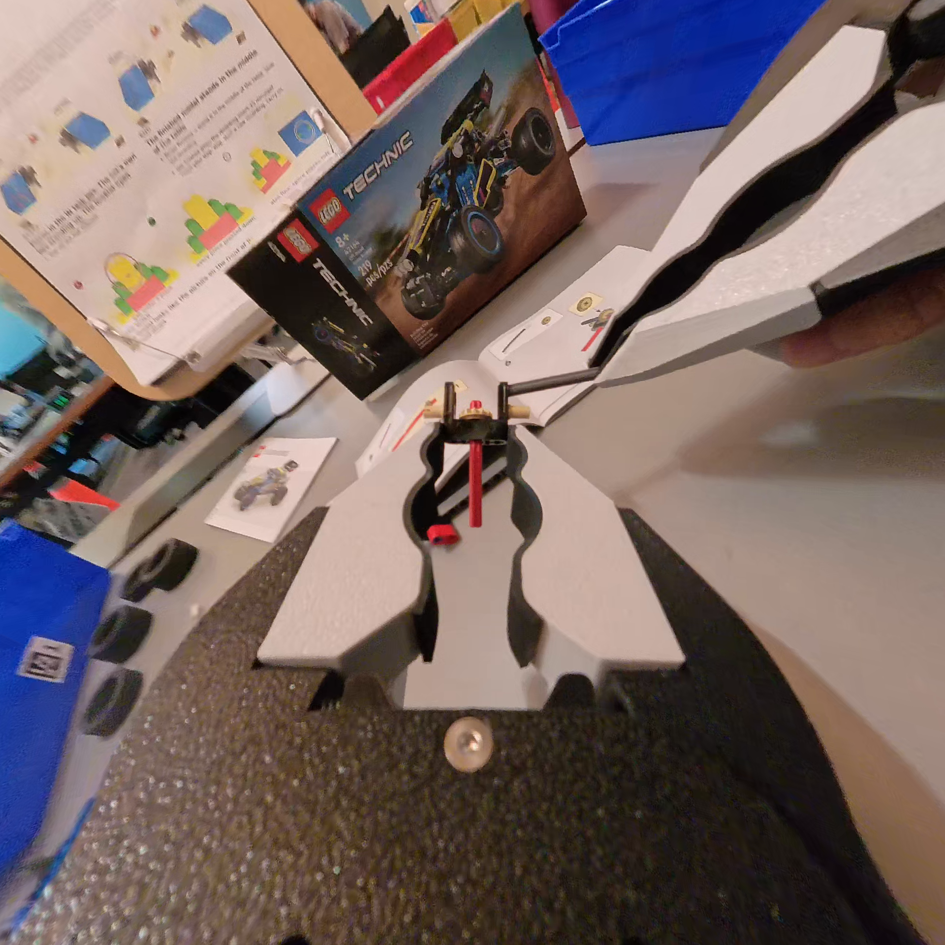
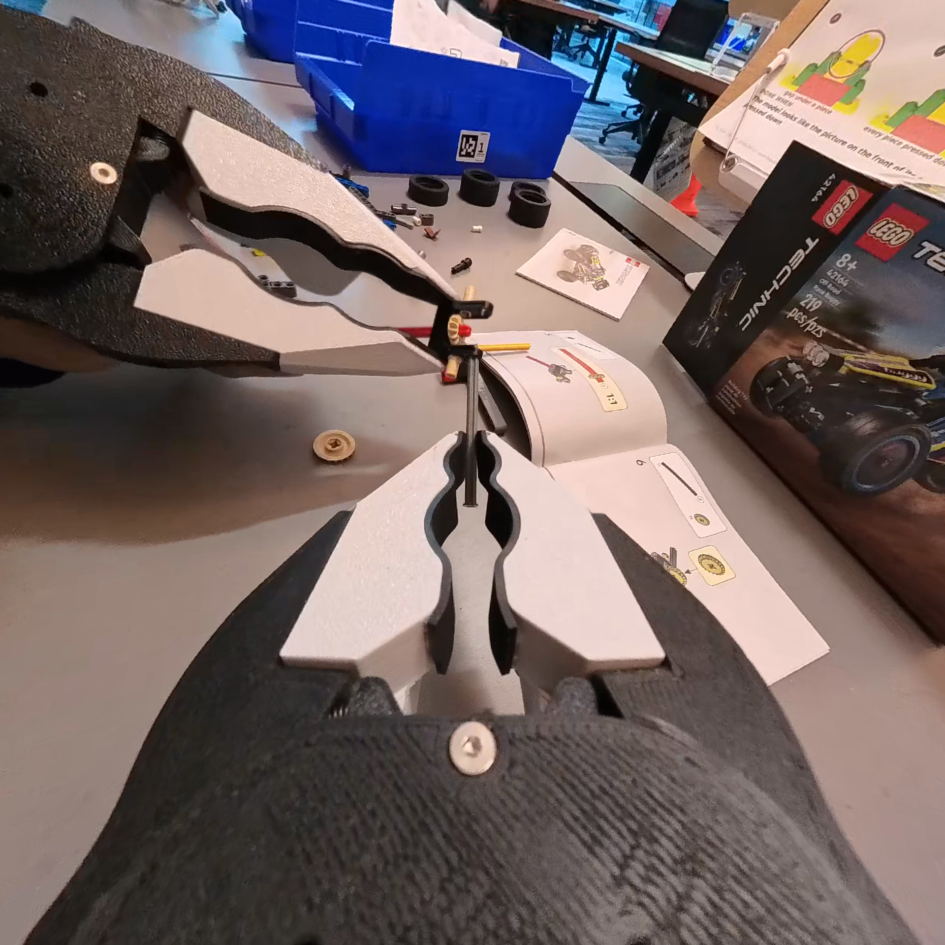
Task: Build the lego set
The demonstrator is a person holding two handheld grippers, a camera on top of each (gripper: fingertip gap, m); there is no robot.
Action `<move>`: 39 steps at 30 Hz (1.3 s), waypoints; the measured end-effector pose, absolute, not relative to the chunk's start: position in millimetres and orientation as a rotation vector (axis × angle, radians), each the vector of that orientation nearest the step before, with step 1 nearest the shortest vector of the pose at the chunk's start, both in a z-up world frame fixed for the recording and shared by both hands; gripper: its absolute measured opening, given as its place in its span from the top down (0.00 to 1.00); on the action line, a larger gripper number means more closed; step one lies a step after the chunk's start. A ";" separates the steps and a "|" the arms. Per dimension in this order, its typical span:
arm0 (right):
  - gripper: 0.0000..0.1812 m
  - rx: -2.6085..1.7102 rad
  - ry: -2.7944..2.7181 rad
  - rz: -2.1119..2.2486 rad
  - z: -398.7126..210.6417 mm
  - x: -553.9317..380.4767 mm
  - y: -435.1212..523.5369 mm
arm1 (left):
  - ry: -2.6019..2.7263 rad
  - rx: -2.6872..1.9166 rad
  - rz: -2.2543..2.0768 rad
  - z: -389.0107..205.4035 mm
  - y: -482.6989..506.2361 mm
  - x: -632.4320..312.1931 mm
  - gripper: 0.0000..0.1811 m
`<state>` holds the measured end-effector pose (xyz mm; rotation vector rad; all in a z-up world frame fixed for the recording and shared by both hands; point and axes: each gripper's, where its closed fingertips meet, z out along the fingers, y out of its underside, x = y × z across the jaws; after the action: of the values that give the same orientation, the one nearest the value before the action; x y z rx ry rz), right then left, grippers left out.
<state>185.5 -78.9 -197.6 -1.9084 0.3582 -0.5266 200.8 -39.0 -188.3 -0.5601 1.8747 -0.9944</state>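
In the left wrist view the left claw [image 1: 473, 434] is nearest, closed at its tips on a small black frame [image 1: 475, 427]. A red axle [image 1: 475, 486] passes through the frame and points back between the fingers, with a tan gear [image 1: 475, 413] at its top and tan pins on both sides. The frame is held above the worktop [image 1: 767, 511], over the open manual [image 1: 542, 332]. On the left lie three black tyres [image 1: 163, 565] beside a blue bin [image 1: 46, 665], then a small booklet [image 1: 273, 486], then the set box [image 1: 409, 245] behind. From the right comes the right claw [image 1: 601, 370], closed on a thin black axle [image 1: 552, 382] whose far end touches the right arm of the frame.

In the right wrist view the right claw [image 2: 468, 440] grips this black axle [image 2: 470, 409] near its tips, and the axle reaches to the frame [image 2: 460, 332] in the left claw [image 2: 440, 332]. A tan disc [image 2: 334, 446] lies on the worktop [image 2: 153, 562] to the left. Loose small parts [image 2: 409, 220] and tyres [image 2: 478, 186] lie before the bin [image 2: 434, 102]. A yellow axle [image 2: 503, 347] rests on the manual [image 2: 588, 409].
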 end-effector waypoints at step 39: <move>0.99 -2.158 0.449 -0.614 -235.8 180.1 -84.0 | 2.190 -0.882 -0.940 -239.9 -56.0 191.7 0.88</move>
<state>180.1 -84.0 -235.8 -2.1575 0.4487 -0.6143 191.7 -56.0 -239.9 -0.8823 2.1899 -0.9400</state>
